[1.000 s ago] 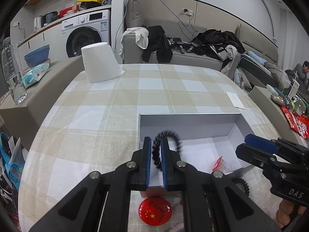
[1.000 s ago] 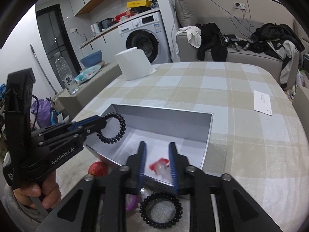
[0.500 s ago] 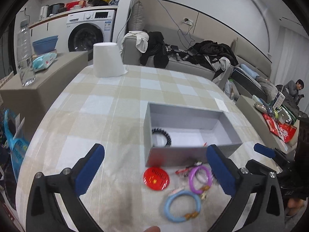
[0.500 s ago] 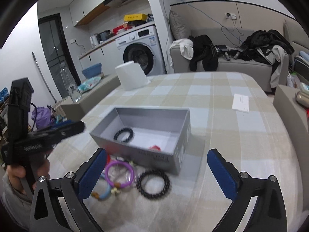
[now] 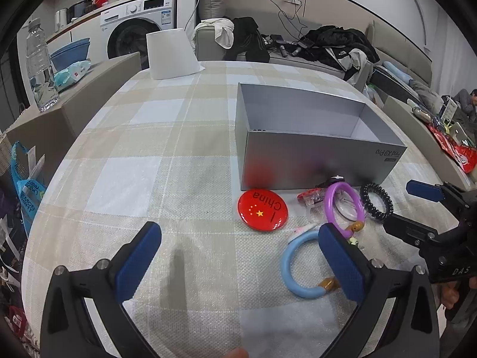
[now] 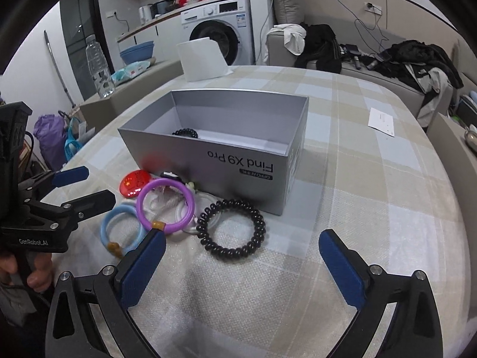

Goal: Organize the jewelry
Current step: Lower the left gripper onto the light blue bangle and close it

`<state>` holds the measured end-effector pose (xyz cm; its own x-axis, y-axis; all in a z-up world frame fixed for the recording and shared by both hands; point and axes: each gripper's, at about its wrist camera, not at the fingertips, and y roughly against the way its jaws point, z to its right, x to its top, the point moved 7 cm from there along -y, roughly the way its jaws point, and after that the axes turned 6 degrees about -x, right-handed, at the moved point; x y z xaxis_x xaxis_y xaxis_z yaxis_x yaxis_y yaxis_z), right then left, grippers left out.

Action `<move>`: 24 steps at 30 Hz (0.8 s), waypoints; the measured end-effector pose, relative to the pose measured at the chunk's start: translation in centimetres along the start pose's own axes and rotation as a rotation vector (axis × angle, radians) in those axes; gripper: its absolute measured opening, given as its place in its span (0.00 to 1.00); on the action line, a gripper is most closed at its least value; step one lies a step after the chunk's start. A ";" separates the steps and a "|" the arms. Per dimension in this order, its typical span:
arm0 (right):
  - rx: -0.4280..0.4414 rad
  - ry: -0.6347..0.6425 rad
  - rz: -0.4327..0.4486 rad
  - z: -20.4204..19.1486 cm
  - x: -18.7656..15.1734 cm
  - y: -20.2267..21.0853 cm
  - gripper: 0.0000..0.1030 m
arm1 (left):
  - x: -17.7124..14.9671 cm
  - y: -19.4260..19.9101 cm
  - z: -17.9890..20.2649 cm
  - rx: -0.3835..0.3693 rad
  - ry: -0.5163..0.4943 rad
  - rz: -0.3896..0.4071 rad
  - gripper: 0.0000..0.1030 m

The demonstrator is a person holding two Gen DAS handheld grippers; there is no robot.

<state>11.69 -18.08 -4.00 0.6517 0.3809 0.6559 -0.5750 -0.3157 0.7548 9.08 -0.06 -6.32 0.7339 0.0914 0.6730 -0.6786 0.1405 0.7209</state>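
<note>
A grey open box (image 5: 316, 161) (image 6: 208, 152) stands on the checked tablecloth. One black bead bracelet (image 6: 185, 133) lies inside it. In front of the box lie a red round badge (image 5: 262, 208) (image 6: 135, 183), a purple ring (image 5: 328, 208) (image 6: 173, 226), a light blue ring (image 5: 287, 265) (image 6: 104, 229) and a black coil bracelet (image 5: 366, 201) (image 6: 229, 252). My left gripper (image 5: 238, 235) (image 6: 100, 185) is open and holds nothing, its right pad over the blue ring. My right gripper (image 6: 241, 238) (image 5: 398, 204) stands wide with its jaws closing, nothing pressed; the coil bracelet lies just past its tips.
A white paper roll (image 5: 171, 55) stands at the table's far end and a white card (image 6: 381, 122) lies at the right. A water bottle (image 5: 40, 65) sits on the left side ledge. A sofa piled with clothes (image 5: 337, 44) is behind; a person (image 5: 468, 101) sits far right.
Both grippers let go over the box, opened wide and drew back and down toward the near table. The bead bracelet and a small red piece dropped into the box.
</note>
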 end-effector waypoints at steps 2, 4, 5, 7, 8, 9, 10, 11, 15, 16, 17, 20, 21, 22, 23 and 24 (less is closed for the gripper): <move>-0.004 0.010 -0.014 -0.1 -0.2 -0.3 0.93 | -0.2 0.1 -0.2 0.019 -0.006 0.001 0.99; 0.013 0.017 -0.021 -0.3 -0.3 -0.4 0.89 | -0.5 0.2 -0.3 0.026 -0.016 -0.002 0.99; 0.029 0.022 -0.022 -0.5 -0.4 -0.4 0.82 | -0.7 0.2 -0.2 0.024 -0.019 -0.007 0.99; 0.036 0.034 -0.031 -0.7 -0.5 -0.5 0.76 | -0.9 0.2 0.0 0.004 -0.023 -0.012 0.99; 0.036 0.040 -0.032 -0.8 -0.5 -0.6 0.74 | -1.0 0.2 0.1 -0.011 -0.025 -0.014 0.97; 0.039 0.046 -0.037 -1.0 -0.5 -0.6 0.69 | -1.0 0.3 0.3 -0.021 -0.028 -0.017 0.95; 0.045 0.053 -0.043 -1.2 -0.6 -0.7 0.67 | -0.9 0.3 0.4 -0.026 -0.032 -0.019 0.88; 0.042 0.061 -0.042 -1.3 -0.5 -0.8 0.65 | -1.0 0.2 0.5 -0.034 -0.040 -0.024 0.79; 0.040 0.074 -0.044 -1.7 -0.3 -1.1 0.63 | -1.4 -0.3 1.1 -0.066 -0.057 -0.065 0.54; 0.035 0.080 -0.044 -1.8 -0.2 -1.1 0.62 | -1.6 -0.4 1.2 -0.073 -0.061 -0.073 0.51; 0.032 0.085 -0.045 -1.8 -0.1 -1.2 0.62 | -1.6 -0.4 1.4 -0.079 -0.067 -0.079 0.50; 0.015 0.099 -0.043 -1.9 -0.1 -1.3 0.59 | -1.8 -0.3 2.0 -0.094 -0.088 -0.084 0.48; 0.011 0.103 -0.042 -1.9 -0.1 -1.3 0.58 | -1.9 -0.3 2.2 -0.099 -0.094 -0.087 0.46; 0.011 0.102 -0.042 -1.8 -0.1 -1.3 0.57 | -1.9 -0.3 2.3 -0.100 -0.102 -0.086 0.40; 0.011 0.099 -0.042 -1.7 -0.1 -1.2 0.56 | -1.9 -0.2 2.4 -0.101 -0.110 -0.086 0.33; 0.011 0.096 -0.043 -1.6 -0.1 -1.2 0.54 | -2.0 -0.2 2.5 -0.103 -0.121 -0.087 0.30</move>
<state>11.55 -16.32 -5.02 0.6247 0.4759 0.6191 -0.5421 -0.3063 0.7825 7.68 -2.73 -7.39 0.7767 -0.0440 0.6283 -0.6017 0.2431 0.7608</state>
